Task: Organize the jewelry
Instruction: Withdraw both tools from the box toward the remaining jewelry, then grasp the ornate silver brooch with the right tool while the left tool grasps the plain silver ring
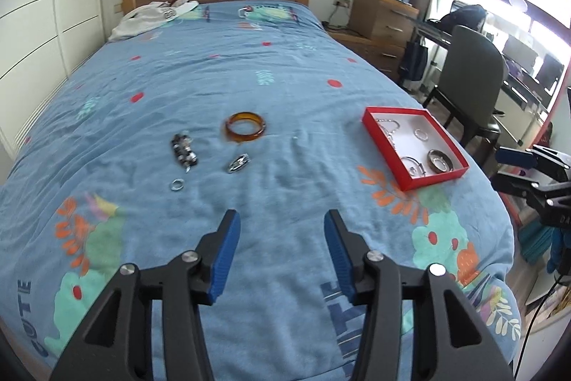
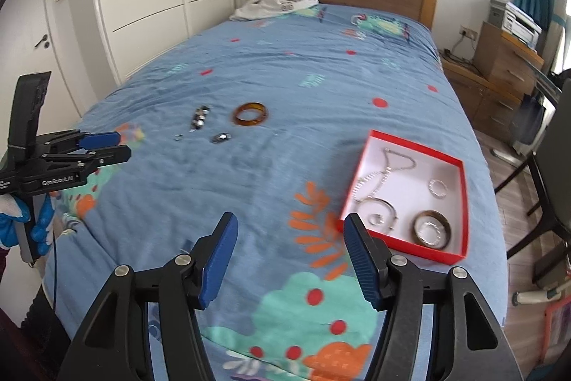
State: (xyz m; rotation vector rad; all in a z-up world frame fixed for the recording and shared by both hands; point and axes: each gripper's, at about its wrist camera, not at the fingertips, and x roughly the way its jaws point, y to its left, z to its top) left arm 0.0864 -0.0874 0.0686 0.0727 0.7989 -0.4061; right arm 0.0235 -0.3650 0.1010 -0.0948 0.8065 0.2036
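Two hand-held tools hover over a bed with jewelry laid out beside a red box.

The left tool [image 1: 282, 220] is spread wide and holds nothing; the right tool [image 2: 291, 225] is also spread wide and holds nothing. On the blue patterned bedspread [image 1: 285, 66], well to the left of the red box [image 1: 414, 145], lie a dark beaded bracelet [image 1: 183, 150], a small silver ring [image 1: 177, 184] just in front of it, a silver clip-like piece [image 1: 238, 163] and an amber bangle [image 1: 245, 128] behind it. Inside the red box sit a silver chain [image 2: 383, 174], a thin sparkly ring [image 2: 438, 188] and a dark bangle [image 2: 431, 229] at its near right corner. A grey chair [image 1: 467, 77] stands to the right of the box, off the bed.
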